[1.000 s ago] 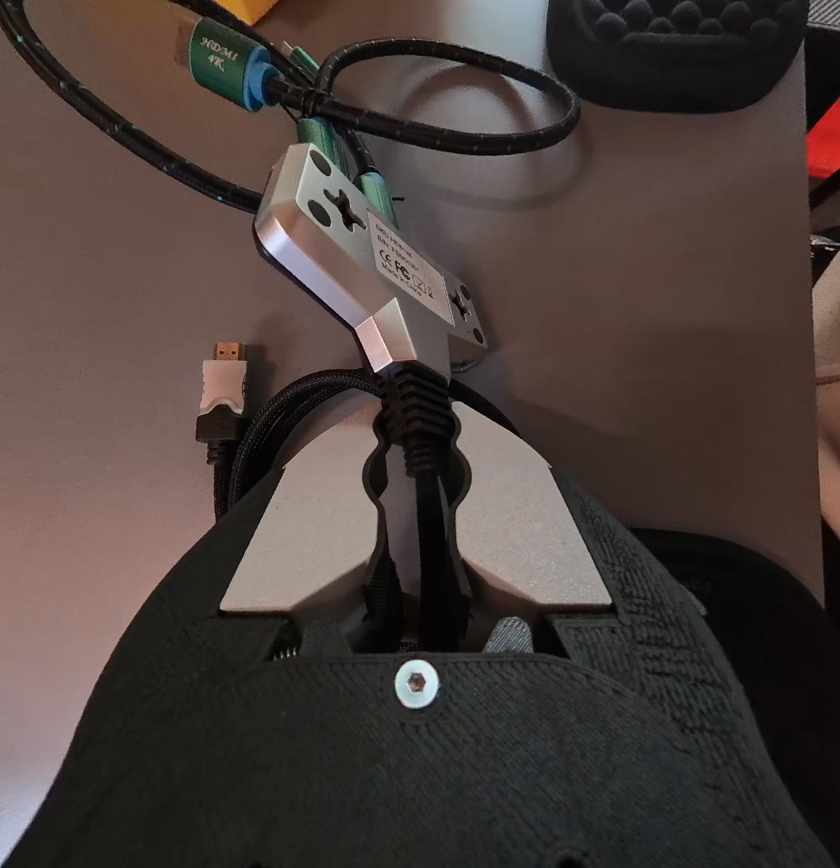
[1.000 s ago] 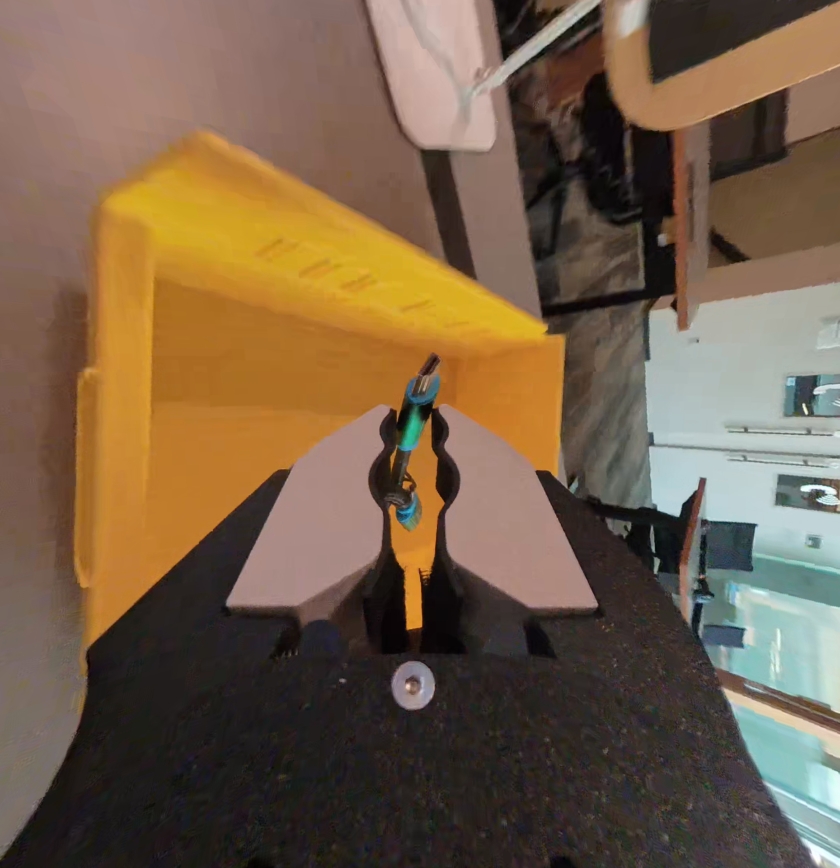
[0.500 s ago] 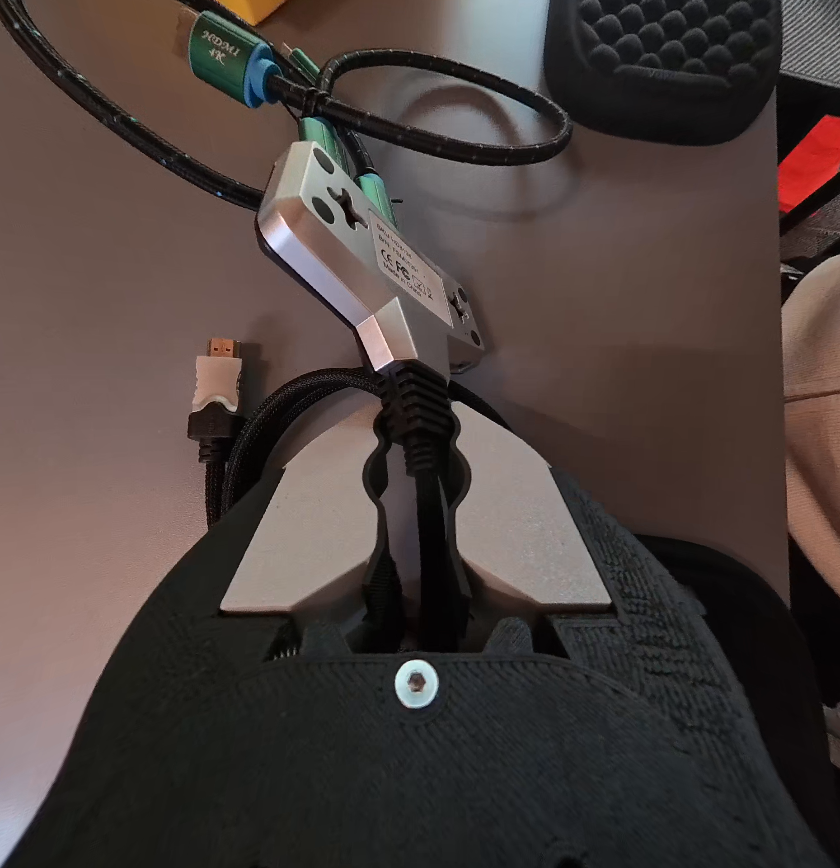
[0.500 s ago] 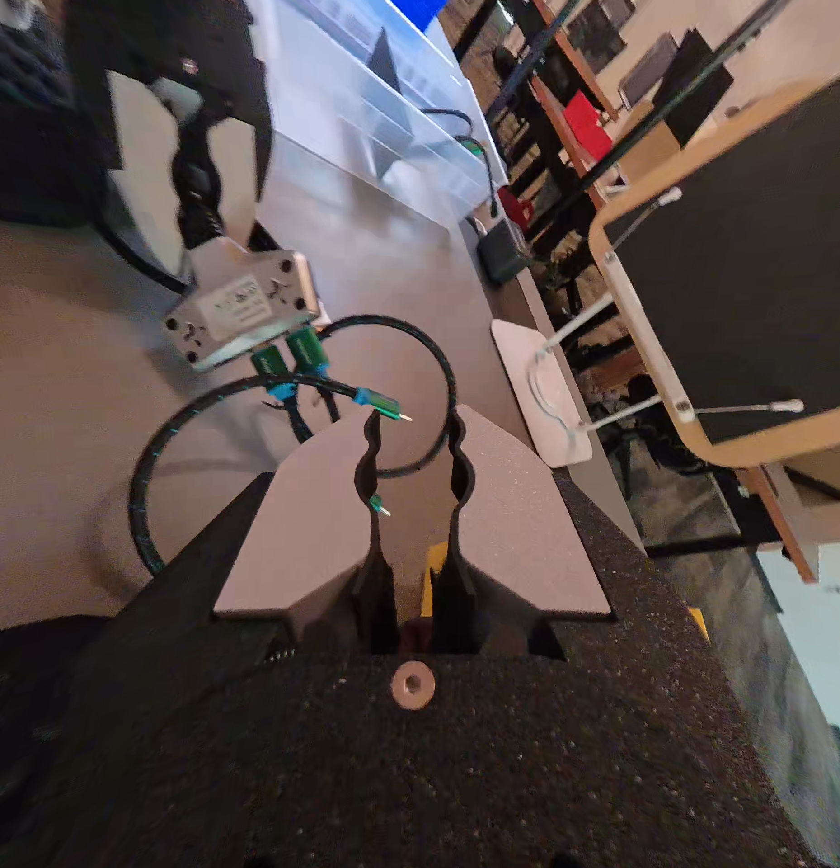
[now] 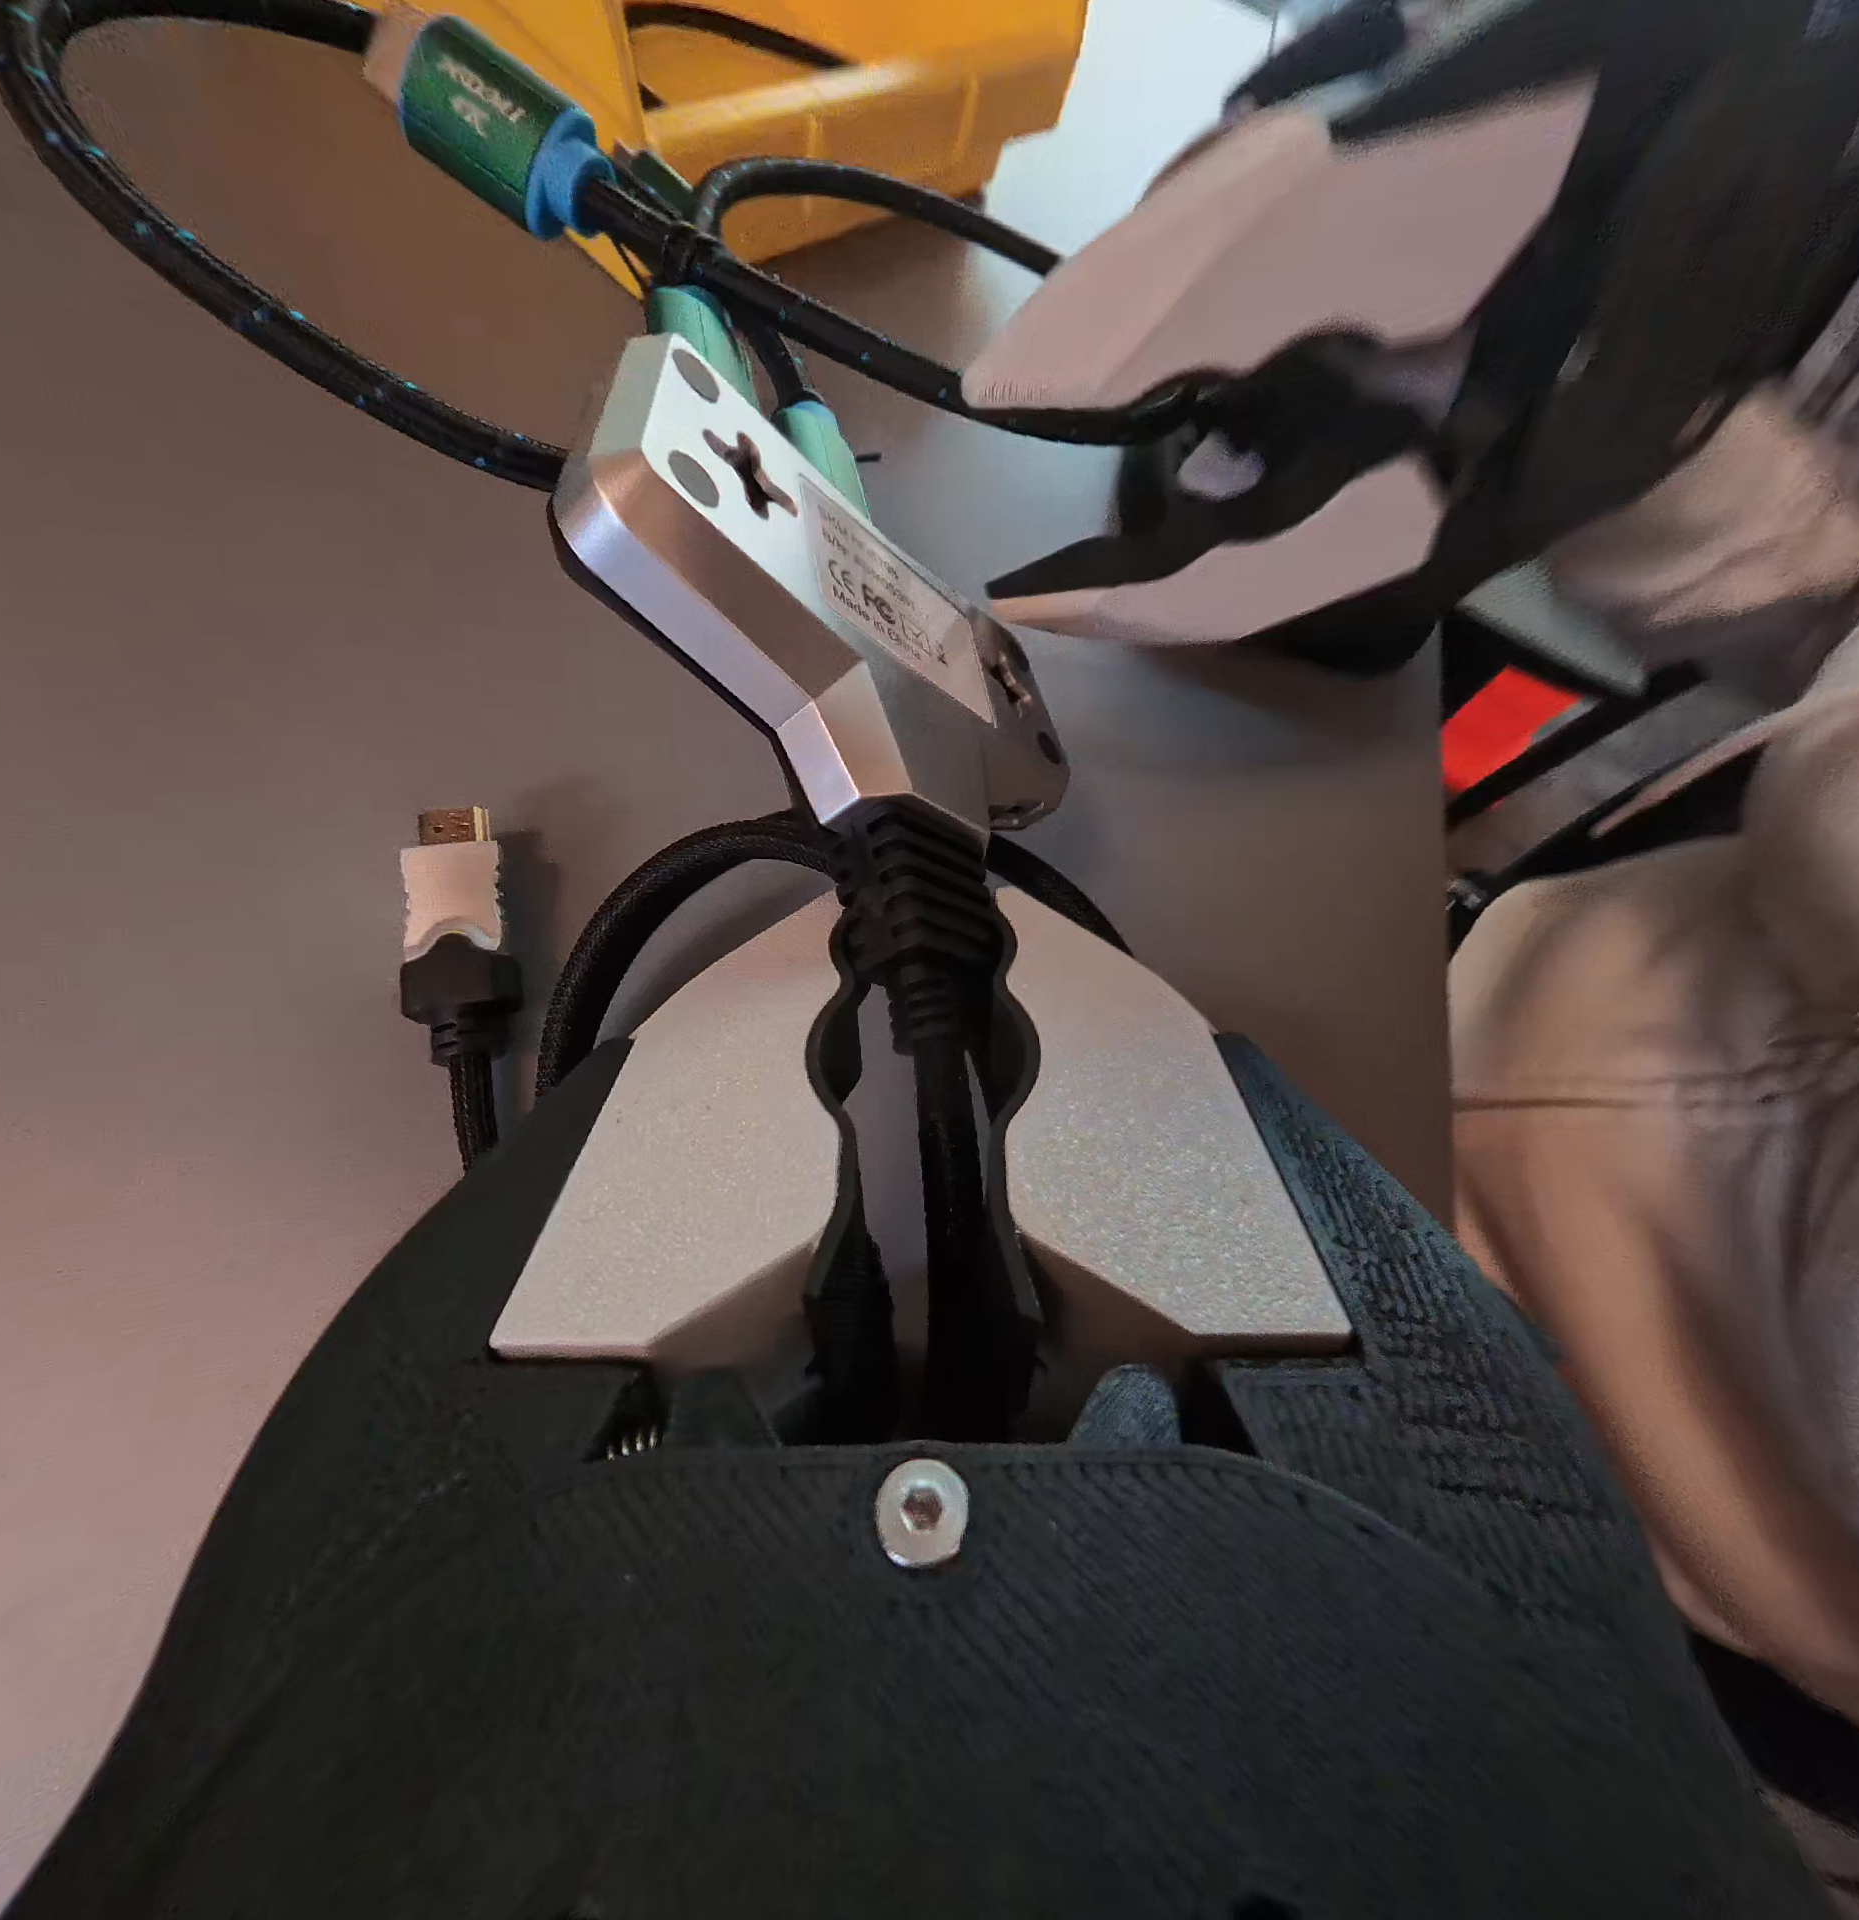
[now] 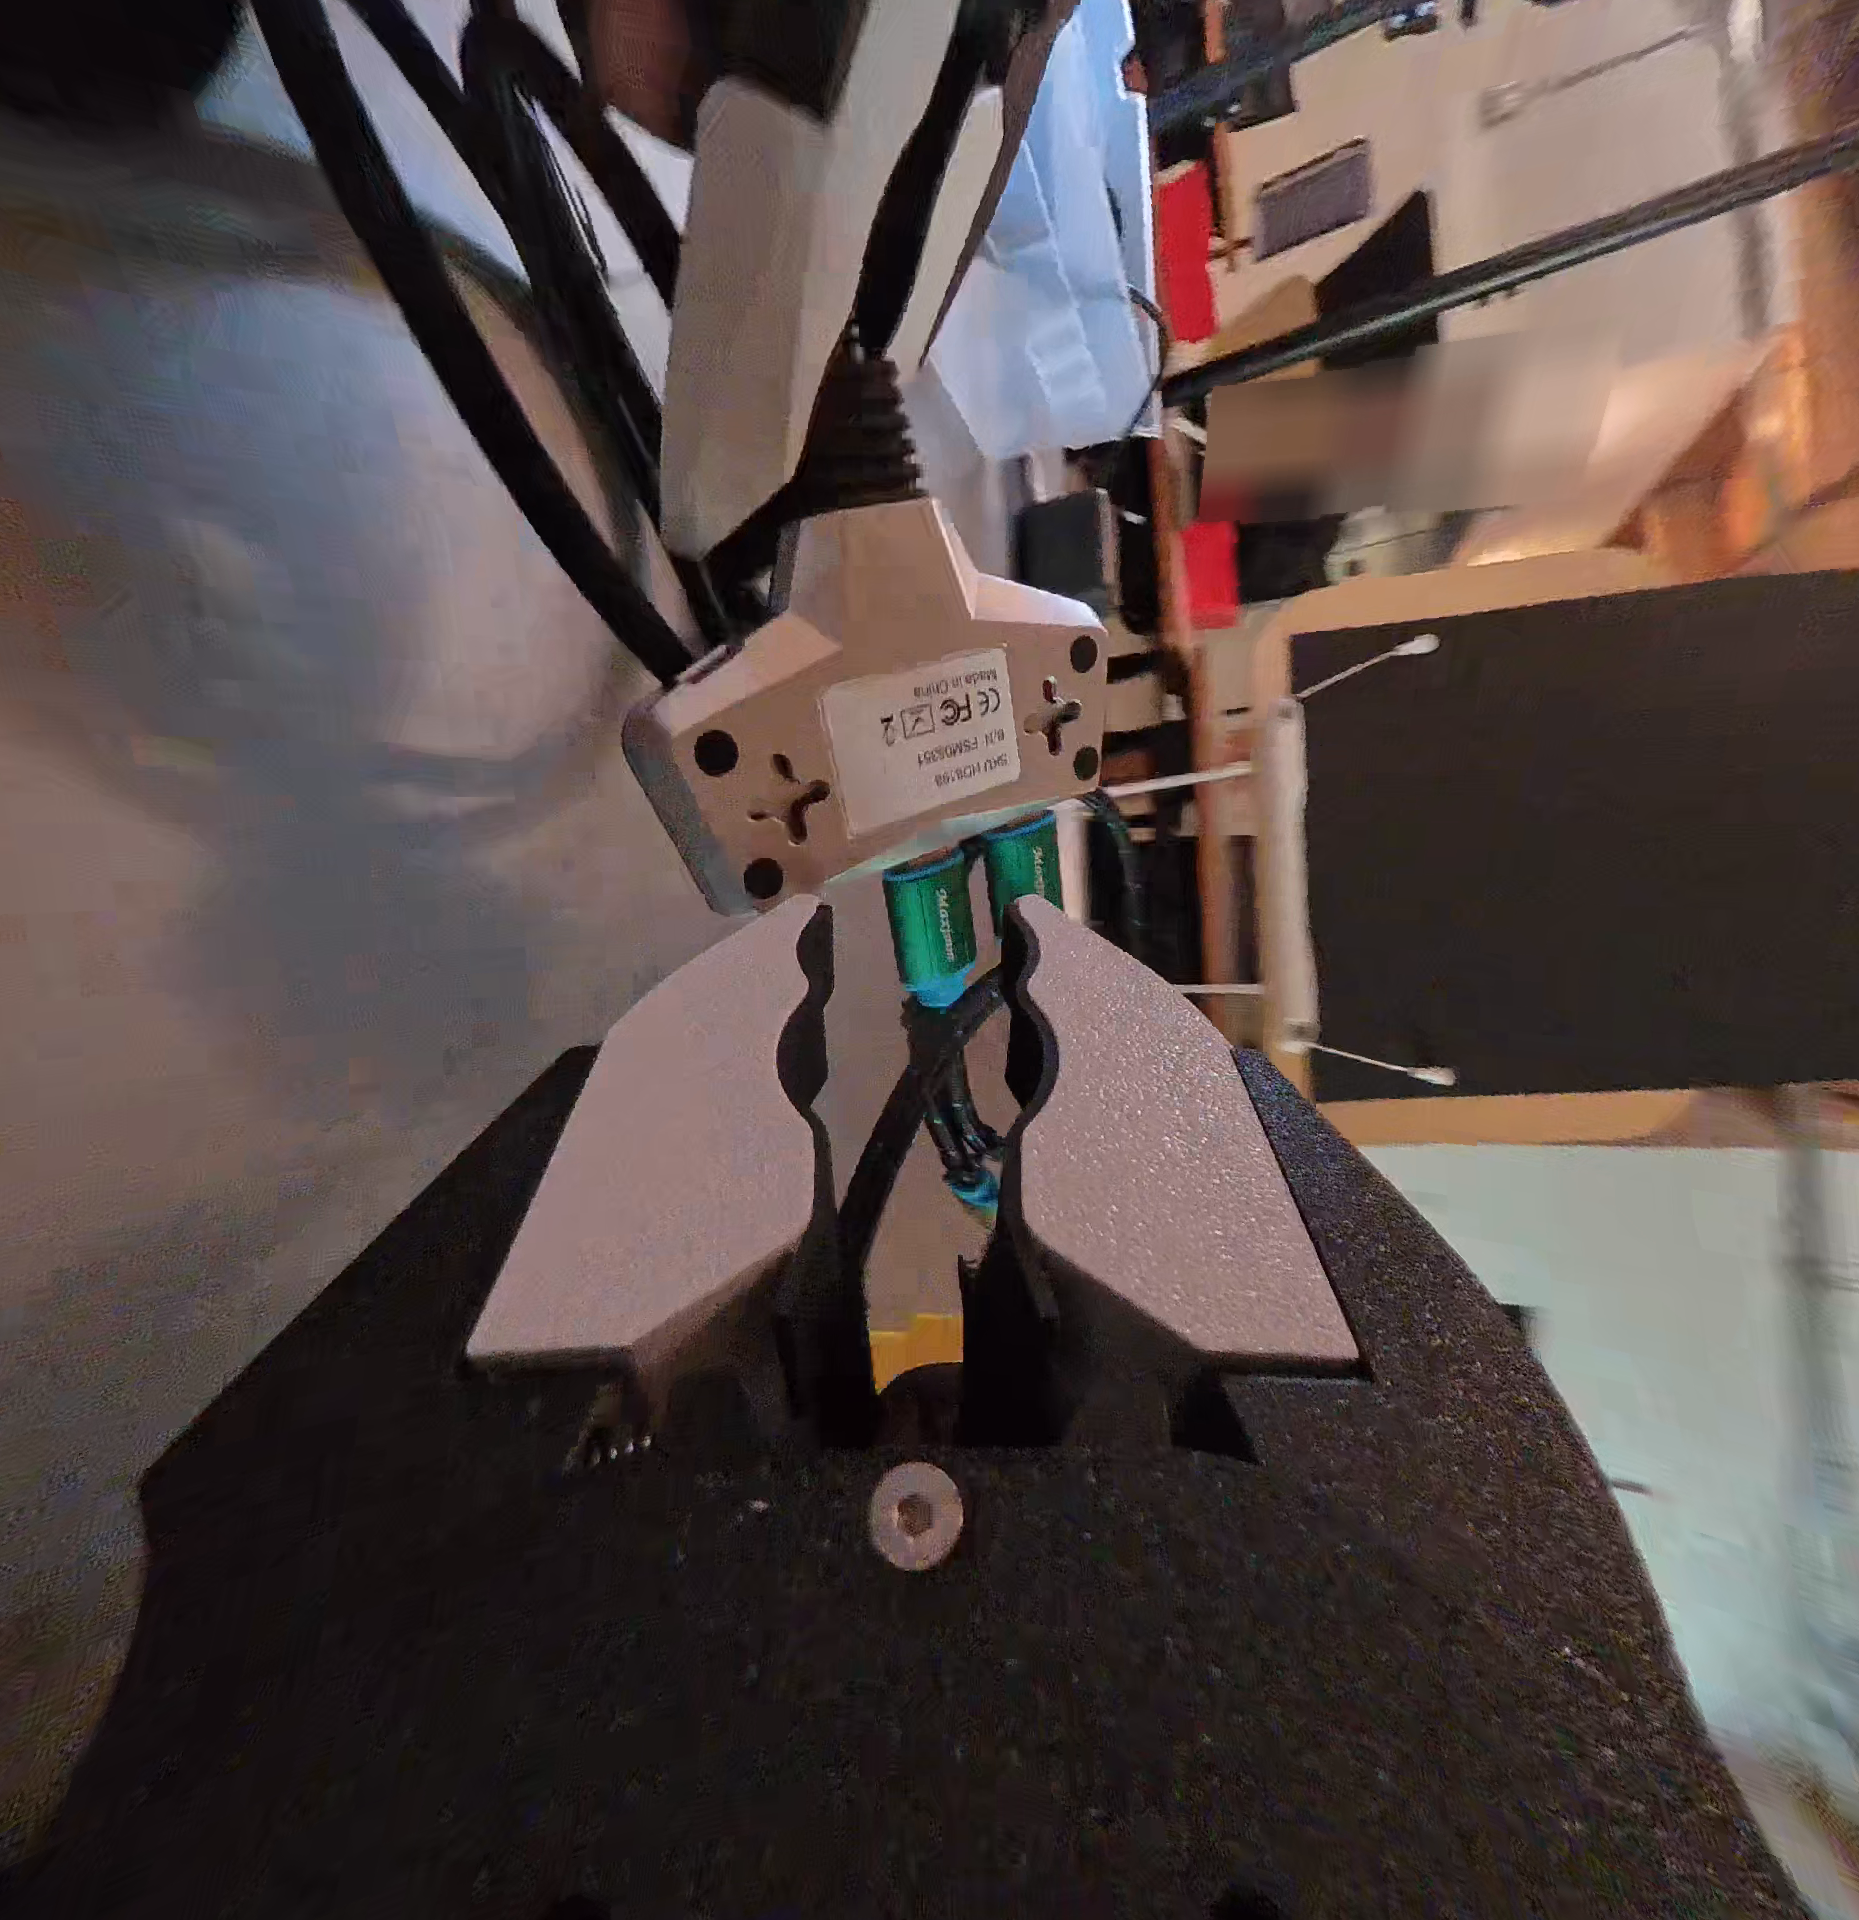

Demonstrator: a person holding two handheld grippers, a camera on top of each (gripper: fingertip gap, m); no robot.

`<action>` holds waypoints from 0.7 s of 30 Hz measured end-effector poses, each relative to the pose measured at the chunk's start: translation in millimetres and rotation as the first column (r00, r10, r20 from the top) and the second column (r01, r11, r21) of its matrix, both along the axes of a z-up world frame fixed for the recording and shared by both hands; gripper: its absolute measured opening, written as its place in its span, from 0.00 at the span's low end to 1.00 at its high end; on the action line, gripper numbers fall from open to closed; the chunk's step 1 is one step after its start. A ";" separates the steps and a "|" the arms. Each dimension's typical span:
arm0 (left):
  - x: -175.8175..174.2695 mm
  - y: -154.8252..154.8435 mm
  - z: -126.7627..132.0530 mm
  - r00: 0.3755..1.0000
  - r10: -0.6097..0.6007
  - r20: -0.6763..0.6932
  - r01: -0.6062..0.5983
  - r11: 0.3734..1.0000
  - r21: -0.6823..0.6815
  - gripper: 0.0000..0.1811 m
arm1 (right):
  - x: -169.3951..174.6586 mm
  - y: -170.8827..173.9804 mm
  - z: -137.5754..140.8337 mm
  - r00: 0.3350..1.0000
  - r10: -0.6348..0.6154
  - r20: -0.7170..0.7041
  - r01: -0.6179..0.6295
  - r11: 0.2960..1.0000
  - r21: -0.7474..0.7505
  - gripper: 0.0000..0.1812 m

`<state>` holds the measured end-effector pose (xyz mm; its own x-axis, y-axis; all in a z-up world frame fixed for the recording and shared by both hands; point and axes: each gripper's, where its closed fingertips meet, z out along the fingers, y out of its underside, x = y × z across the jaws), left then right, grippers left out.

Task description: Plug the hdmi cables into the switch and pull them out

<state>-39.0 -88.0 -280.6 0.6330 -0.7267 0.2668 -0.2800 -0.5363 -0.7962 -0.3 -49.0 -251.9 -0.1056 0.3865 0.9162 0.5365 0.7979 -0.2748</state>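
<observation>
My left gripper (image 5: 920, 935) is shut on the black strain relief and cable of the silver HDMI switch (image 5: 790, 582) and holds it off the grey table (image 5: 177, 675). Two green plugs (image 5: 816, 442) sit in the switch's far side. My right gripper (image 6: 920, 925) is open, its fingertips just below the switch (image 6: 863, 727), one on each side of the nearer green plug (image 6: 930, 930). The second green plug (image 6: 1024, 857) is beside it. The right gripper also shows in the left wrist view (image 5: 1018, 499), blurred. The left gripper shows at the top of the right wrist view (image 6: 863, 343).
A loose green HDMI plug (image 5: 478, 114) on a black braided cable lies at the back left. A silver-and-black HDMI plug (image 5: 452, 894) lies on the table to the left. A yellow bin (image 5: 821, 104) stands behind. A person's sleeve (image 5: 1683, 1143) is at the right.
My right gripper let go of a small green plug over the yellow bin, opened, and swung over to the switch's green plugs. My left gripper kept hold of the switch cable.
</observation>
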 end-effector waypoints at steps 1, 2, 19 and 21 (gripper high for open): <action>2.1 0.4 3.3 0.999 0.006 0.047 -0.005 1.000 -0.025 0.11 | 0.0 5.3 3.3 1.000 -0.016 -0.020 0.018 0.993 0.117 0.17; 4.5 0.0 6.8 0.996 0.006 0.094 -0.001 0.999 -0.050 0.11 | 0.3 9.7 4.8 0.999 -0.021 -0.033 0.027 0.981 0.193 0.17; 37.0 -14.0 31.9 0.891 -0.094 0.444 0.194 0.963 -0.186 0.11 | -9.2 35.3 15.6 0.996 0.079 0.051 -0.094 0.844 0.527 0.13; 39.6 -16.7 29.9 0.890 -0.108 0.442 0.215 0.956 -0.198 0.11 | -9.8 36.1 11.7 0.996 0.072 0.060 -0.093 0.866 0.491 0.09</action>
